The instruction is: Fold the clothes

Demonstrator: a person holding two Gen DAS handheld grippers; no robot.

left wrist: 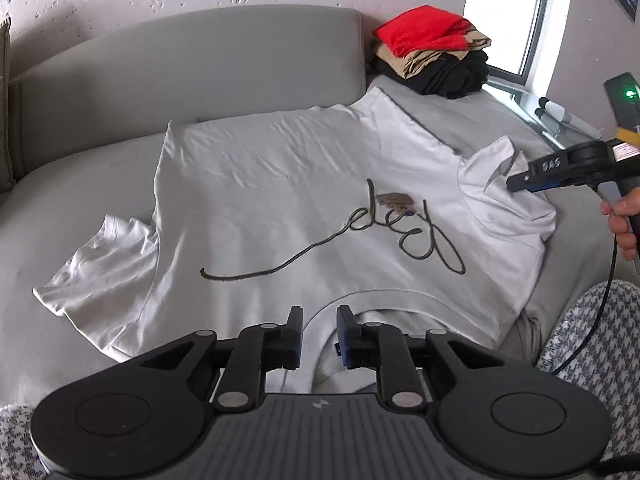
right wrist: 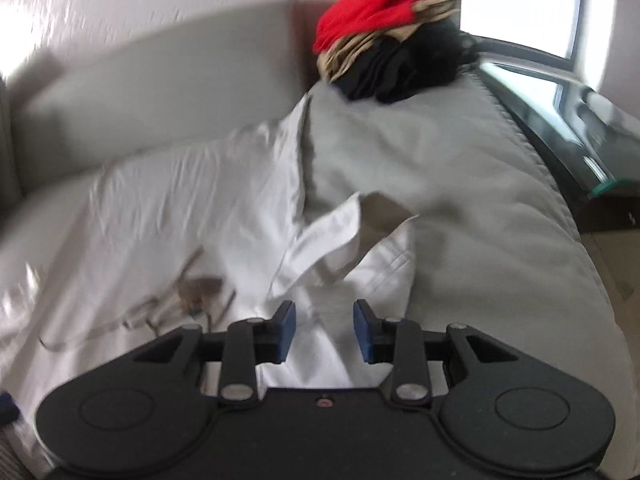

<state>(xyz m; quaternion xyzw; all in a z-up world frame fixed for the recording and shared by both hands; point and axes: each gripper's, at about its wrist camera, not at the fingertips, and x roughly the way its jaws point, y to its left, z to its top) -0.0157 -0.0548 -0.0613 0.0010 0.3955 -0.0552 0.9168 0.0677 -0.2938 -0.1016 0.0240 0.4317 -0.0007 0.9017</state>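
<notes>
On grey sofa [left wrist: 100,184], white T-shirt [left wrist: 280,184], right-wrist view blurred

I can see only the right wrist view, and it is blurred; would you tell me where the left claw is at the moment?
Observer: The left claw is open and poised over the neckline of the white T-shirt, which lies print-up.
Operator: Thank you. How does the sleeve on the far side from me lie?
Observer: That unfolded sleeve lies spread flat on the grey sofa, pointing away from the shirt's body.
</notes>
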